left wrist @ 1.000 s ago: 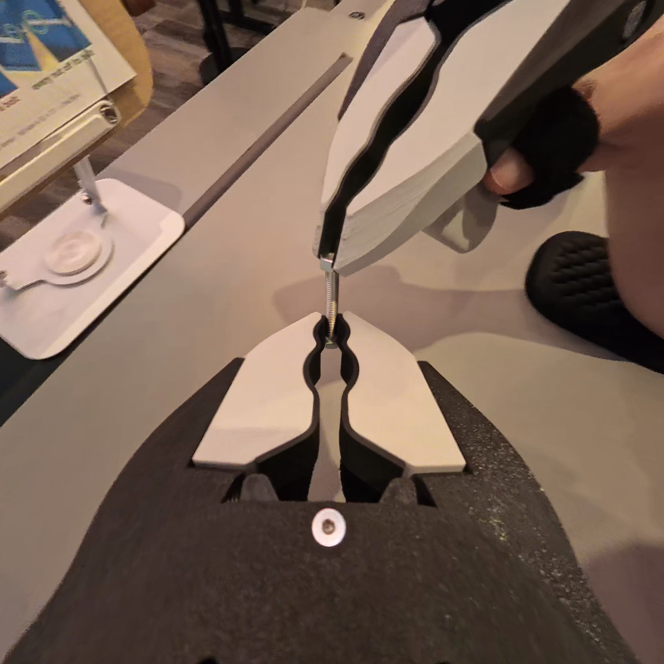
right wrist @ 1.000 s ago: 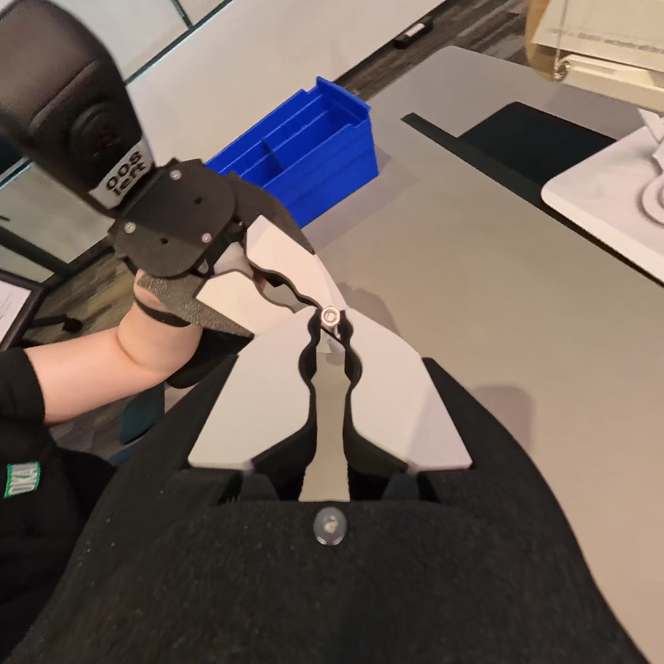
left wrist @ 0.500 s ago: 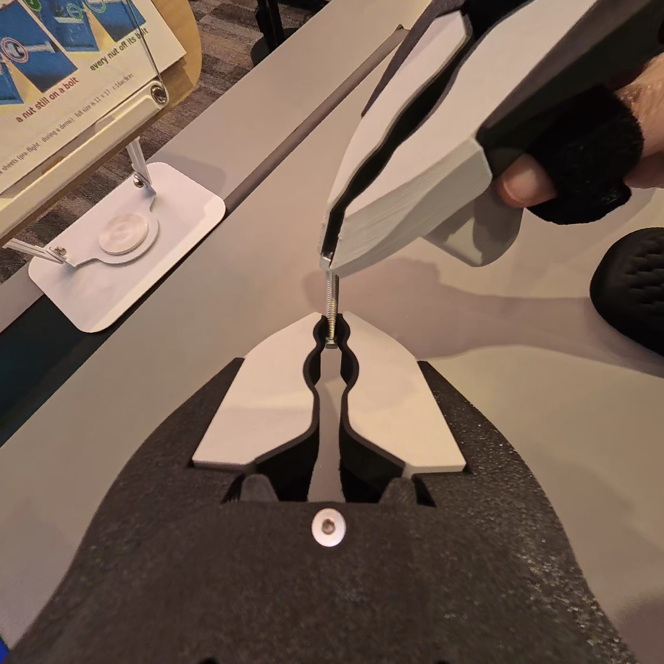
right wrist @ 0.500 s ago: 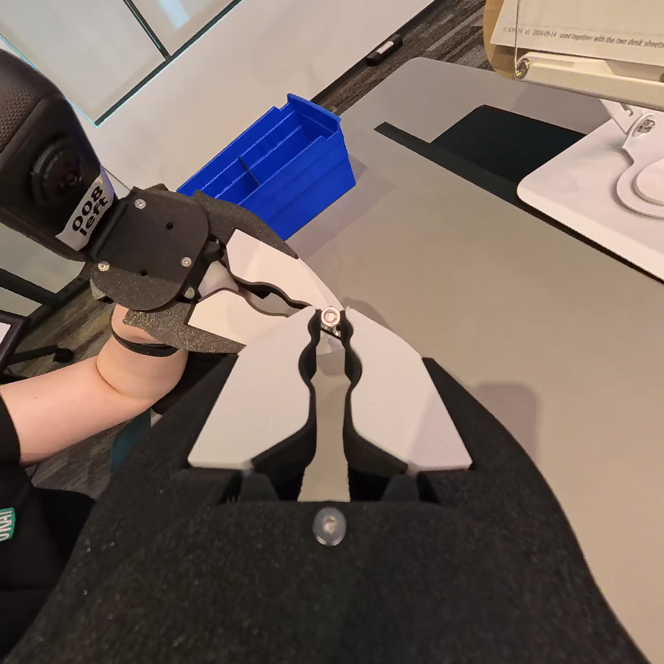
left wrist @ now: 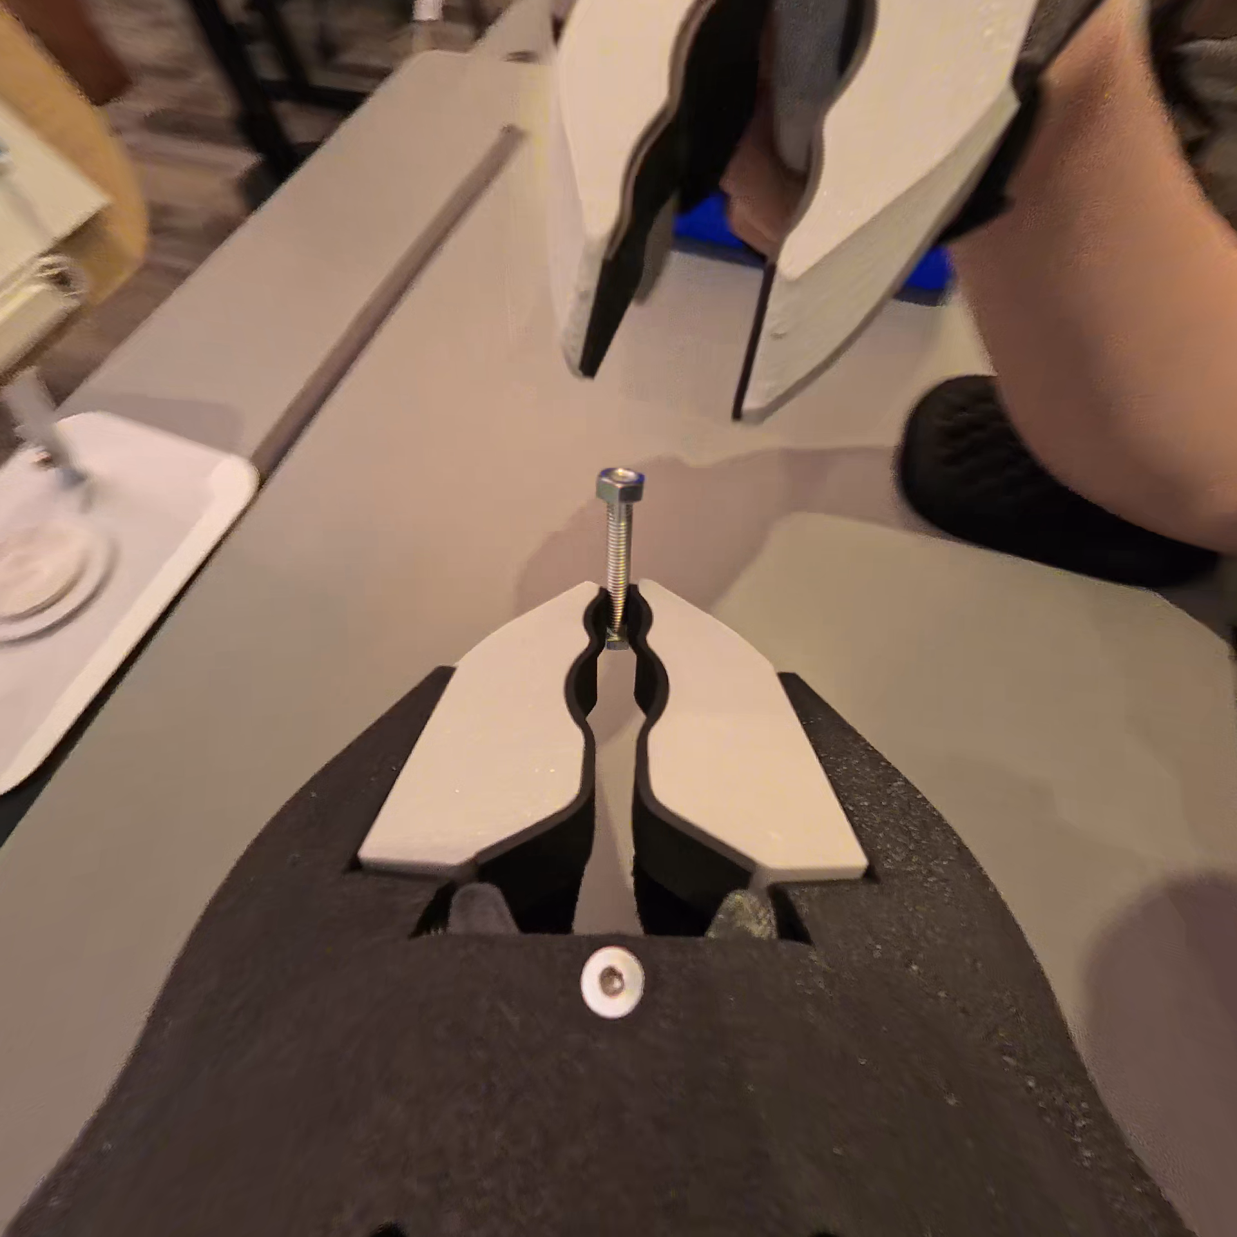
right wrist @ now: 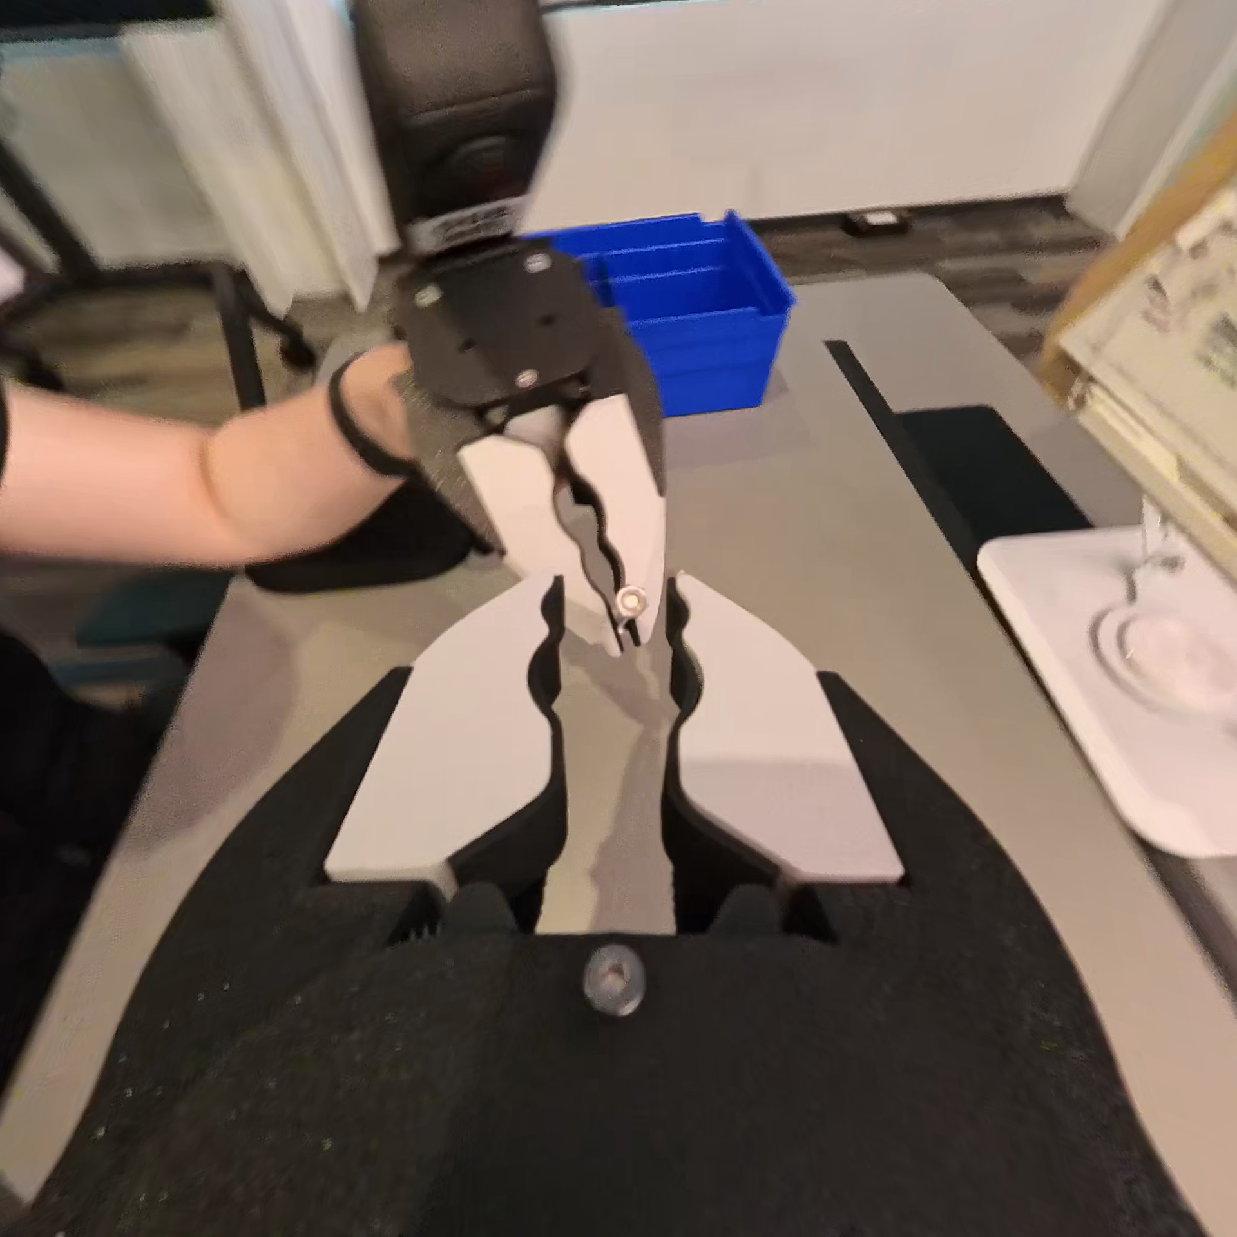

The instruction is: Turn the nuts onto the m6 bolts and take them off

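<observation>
A threaded bolt (left wrist: 617,562) stands upright with its lower end clamped in my left gripper (left wrist: 619,590), which is shut on it. A hex nut (left wrist: 620,483) sits at the bolt's top end. My right gripper (left wrist: 669,387) hangs open a little above and beyond the nut, touching nothing. In the right wrist view my right gripper (right wrist: 616,581) is open, its tips on either side of the left gripper (right wrist: 626,644) but apart from it. The nut (right wrist: 631,600) shows end-on there.
A grey table (left wrist: 335,669) lies below. A blue divided bin (right wrist: 696,321) stands at its far end. A white sign-stand base (right wrist: 1071,669) (left wrist: 134,569) sits to one side. A black pad (right wrist: 991,468) and a black cushion (left wrist: 1004,482) lie on the table.
My right gripper has opened, let go of the nut and drawn back from the bolt. The nut stays at the bolt's top. The left gripper still holds the bolt.
</observation>
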The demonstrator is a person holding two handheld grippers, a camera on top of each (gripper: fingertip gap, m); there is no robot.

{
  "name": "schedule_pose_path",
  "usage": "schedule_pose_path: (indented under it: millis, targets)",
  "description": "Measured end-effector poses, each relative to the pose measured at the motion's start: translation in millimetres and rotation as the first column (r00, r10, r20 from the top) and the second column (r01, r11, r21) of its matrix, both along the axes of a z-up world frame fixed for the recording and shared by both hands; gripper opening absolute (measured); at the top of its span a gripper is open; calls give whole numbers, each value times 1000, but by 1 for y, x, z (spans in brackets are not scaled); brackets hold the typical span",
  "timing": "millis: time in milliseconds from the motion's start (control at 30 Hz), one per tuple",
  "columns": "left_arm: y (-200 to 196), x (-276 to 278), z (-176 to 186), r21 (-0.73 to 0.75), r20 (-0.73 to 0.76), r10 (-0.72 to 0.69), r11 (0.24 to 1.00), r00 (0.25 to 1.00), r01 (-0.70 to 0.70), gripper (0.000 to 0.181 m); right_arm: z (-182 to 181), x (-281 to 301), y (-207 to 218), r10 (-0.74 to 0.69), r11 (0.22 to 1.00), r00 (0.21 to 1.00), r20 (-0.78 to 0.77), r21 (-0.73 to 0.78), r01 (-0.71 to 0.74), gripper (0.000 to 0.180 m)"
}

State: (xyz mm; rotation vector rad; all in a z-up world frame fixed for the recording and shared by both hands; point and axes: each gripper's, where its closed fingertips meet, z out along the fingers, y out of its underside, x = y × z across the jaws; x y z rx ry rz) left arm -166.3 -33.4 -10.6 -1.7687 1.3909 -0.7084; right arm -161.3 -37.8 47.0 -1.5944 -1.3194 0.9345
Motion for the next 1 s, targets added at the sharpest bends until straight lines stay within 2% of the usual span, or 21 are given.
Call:
schedule_pose_path:
  millis: [133,200,500,800,900,1000]
  targets:
    - [-31,9,-1,-49,88,-250,966,964,255,5,-9,14,-22,108,973,987,118,189,-129,24]
    - [-38,8,-4,-50,87,-303,950,949,308,5,-14,15,-30,128,956,976,177,238,-169,21]
    - [-48,8,-1,-44,88,-348,935,933,352,5,-15,5,-44,145,905,953,265,353,-235,16]
    - [-58,8,2,-62,104,-384,918,918,391,5,-12,1,-51,159,873,952,262,413,-259,14]
    - [-67,7,3,-82,114,-427,896,897,436,5,-10,2,-56,178,875,950,257,400,-272,18]
    - [-82,5,5,-110,133,-491,856,861,505,5,-9,1,-72,266,872,934,240,353,-339,18]
